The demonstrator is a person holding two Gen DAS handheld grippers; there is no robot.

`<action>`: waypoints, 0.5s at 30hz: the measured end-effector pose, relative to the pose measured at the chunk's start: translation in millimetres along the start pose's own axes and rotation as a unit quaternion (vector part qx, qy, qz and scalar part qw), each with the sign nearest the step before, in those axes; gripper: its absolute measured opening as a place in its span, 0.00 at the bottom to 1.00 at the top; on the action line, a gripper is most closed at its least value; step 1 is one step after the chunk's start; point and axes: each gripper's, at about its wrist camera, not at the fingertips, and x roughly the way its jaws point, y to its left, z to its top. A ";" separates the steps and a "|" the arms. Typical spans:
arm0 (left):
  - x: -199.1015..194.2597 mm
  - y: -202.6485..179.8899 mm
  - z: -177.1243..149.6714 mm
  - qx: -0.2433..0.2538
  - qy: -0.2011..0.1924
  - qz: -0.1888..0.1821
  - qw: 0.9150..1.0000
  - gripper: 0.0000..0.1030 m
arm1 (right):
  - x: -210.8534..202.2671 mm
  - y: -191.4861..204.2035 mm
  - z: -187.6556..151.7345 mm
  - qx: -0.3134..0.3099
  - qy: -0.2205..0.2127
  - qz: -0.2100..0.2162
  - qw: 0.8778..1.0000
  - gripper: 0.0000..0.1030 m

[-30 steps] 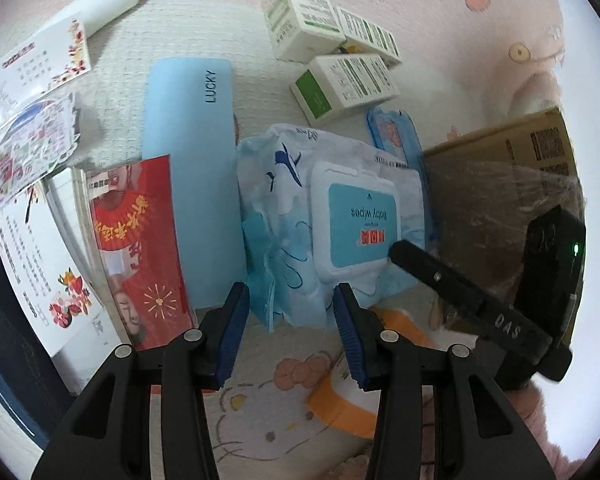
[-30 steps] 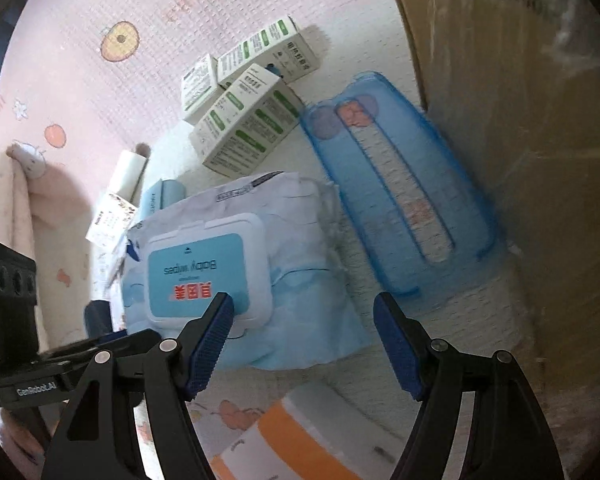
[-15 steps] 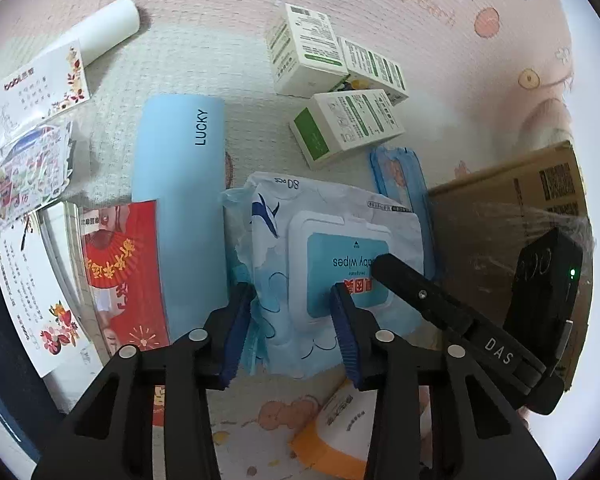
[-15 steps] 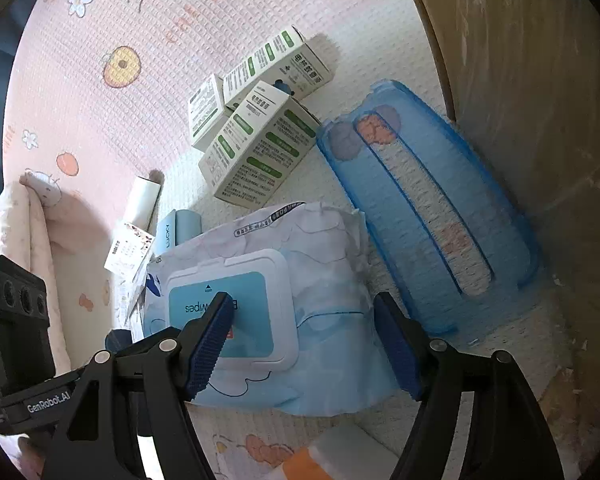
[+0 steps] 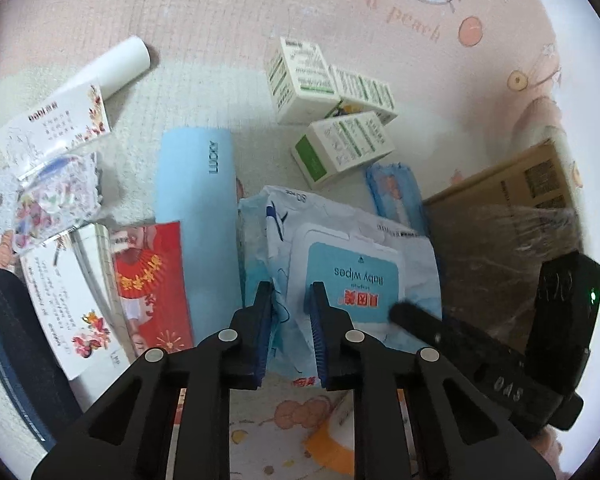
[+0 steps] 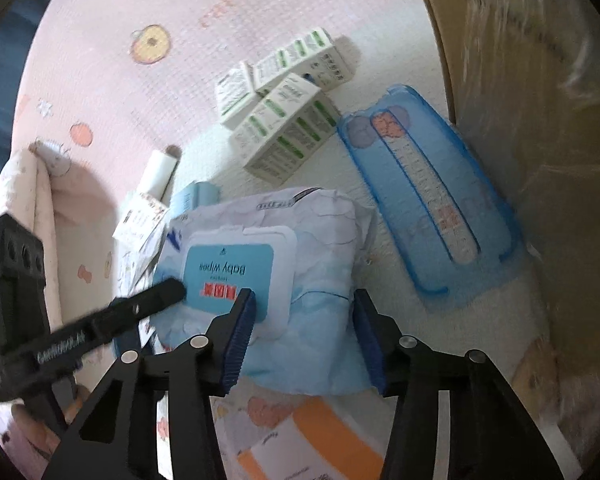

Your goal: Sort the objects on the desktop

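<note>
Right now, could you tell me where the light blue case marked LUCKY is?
In the left wrist view the LUCKY case lies left of centre, between the baby wipes pack and the red card.

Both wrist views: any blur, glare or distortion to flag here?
Left wrist view: strong fisheye bending, blown-out white at the right edge, plastic-wrapped cardboard box smeared; wipes pack lettering legible. Right wrist view: the other tongs motion-blurred, box side washed out and streaky, medicine boxes fairly sharp.
</note>
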 end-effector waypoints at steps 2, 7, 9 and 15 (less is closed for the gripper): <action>-7.3 -2.4 2.2 0.015 -0.008 0.002 1.000 0.19 | -9.5 9.3 -5.4 -0.009 0.007 -0.002 1.000 0.44; -29.6 -7.1 6.7 0.025 -0.029 -0.017 0.999 0.19 | -36.2 33.4 -21.7 -0.035 -0.005 -0.002 0.999 0.41; -38.5 -14.5 4.9 0.039 -0.039 -0.020 0.998 0.19 | -44.5 35.5 -22.5 -0.037 -0.013 -0.005 0.999 0.41; -63.6 -24.4 6.7 0.015 -0.062 -0.063 0.996 0.18 | -83.8 49.7 -21.9 -0.047 -0.048 -0.024 0.997 0.40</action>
